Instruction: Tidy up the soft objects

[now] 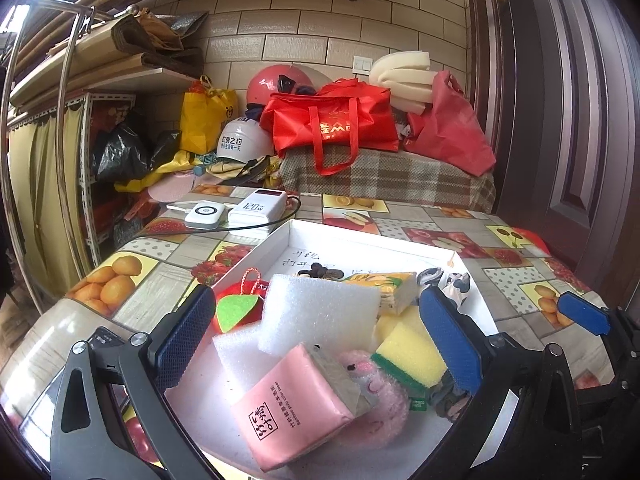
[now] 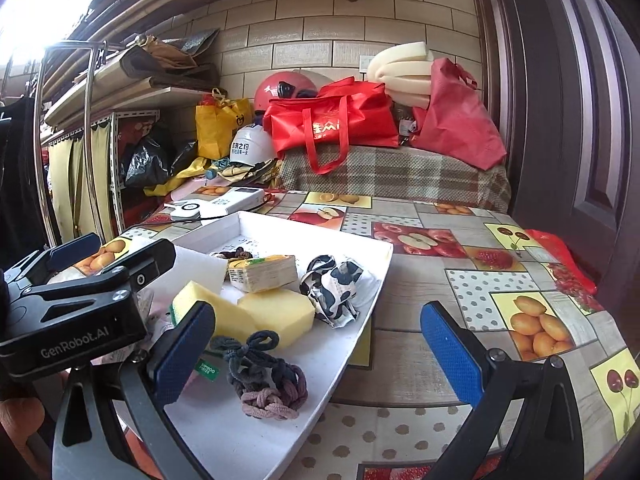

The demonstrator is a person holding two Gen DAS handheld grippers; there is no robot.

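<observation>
A white tray [image 1: 440, 250] on the fruit-print table holds soft things: white foam blocks [image 1: 320, 312], a pink tissue pack [image 1: 296, 408], a pink plush [image 1: 376, 392], a yellow sponge [image 1: 412, 356], a yellow tissue pack [image 1: 388, 292], a red apple plush [image 1: 236, 312] and a cow-print cloth [image 2: 336, 288]. My left gripper [image 1: 318, 340] stands open over the tray's near left part, its pads touching nothing. My right gripper [image 2: 318, 354] is open at the tray's near right edge, beside braided hair ties [image 2: 268, 376]. Two yellow sponges [image 2: 276, 312] lie just beyond.
Two white power banks [image 1: 260, 208] with a black cable lie behind the tray. Red bags [image 1: 332, 124], helmets and foam pile on a plaid-covered bench [image 1: 384, 176] at the back. A dark door [image 2: 580, 120] stands on the right. The left gripper [image 2: 116, 254] shows at the right view's left.
</observation>
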